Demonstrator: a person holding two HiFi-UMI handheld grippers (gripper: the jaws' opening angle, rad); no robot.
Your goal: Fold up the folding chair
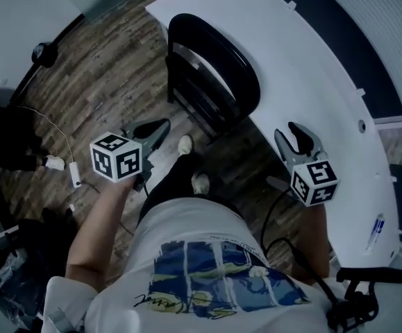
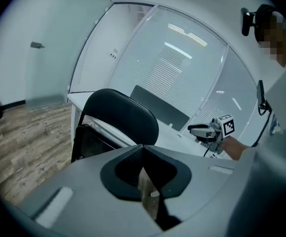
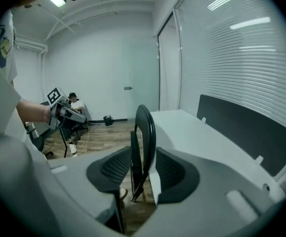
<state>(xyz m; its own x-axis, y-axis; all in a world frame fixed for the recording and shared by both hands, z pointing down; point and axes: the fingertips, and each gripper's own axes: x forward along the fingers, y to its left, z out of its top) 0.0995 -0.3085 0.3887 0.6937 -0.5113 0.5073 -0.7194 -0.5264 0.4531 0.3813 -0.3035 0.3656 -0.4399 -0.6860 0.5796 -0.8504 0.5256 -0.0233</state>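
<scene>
Left claw (image 1: 157, 128) is closed tight and empty; right claw (image 1: 299, 139) is spread wide, holding nothing. Black chair (image 1: 214, 68) stands beside the white counter (image 1: 312, 61), maybe folded flat already. Next, check it will not tip.

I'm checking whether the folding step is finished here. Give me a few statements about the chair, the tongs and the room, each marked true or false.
1. The chair is folded flat. True.
2. The left tongs are wide open. False: they are shut, with nothing between them.
3. The right tongs grip the chair's back. False: they are open, clear of the chair and holding nothing.
4. The chair stands beside a white table. True.
5. The floor is carpeted. False: it is wood planks.
</scene>
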